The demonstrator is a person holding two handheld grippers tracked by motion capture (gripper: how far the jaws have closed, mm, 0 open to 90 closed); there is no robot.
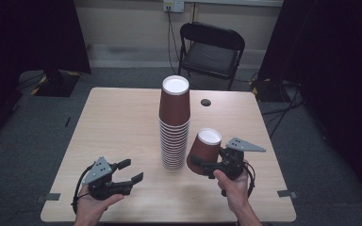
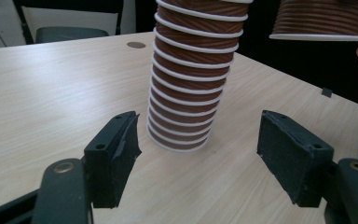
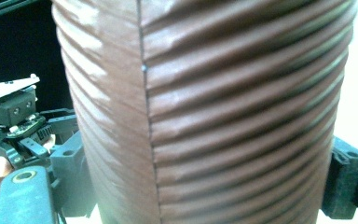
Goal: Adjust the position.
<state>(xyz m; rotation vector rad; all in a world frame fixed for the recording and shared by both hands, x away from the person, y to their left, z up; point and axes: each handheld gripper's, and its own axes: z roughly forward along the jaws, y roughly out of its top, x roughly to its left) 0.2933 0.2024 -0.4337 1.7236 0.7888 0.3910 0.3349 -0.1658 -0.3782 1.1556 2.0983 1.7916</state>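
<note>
Here the right hand-held gripper (image 1: pixel 202 165) clamps a single ribbed paper cup (image 1: pixel 204 150) mid-wall, upside down, tilted, beside the inverted cup stack (image 1: pixel 174 123) on the tabletop (image 1: pixel 118 122); the left hand-held gripper (image 1: pixel 131 170) gapes empty. Light, thin-walled and crushable, the cup likely needs gentle pressure.

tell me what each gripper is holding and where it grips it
The right gripper holds a single brown cup upside down, clamped across its ribbed side. The left gripper is open, holding nothing.
</note>
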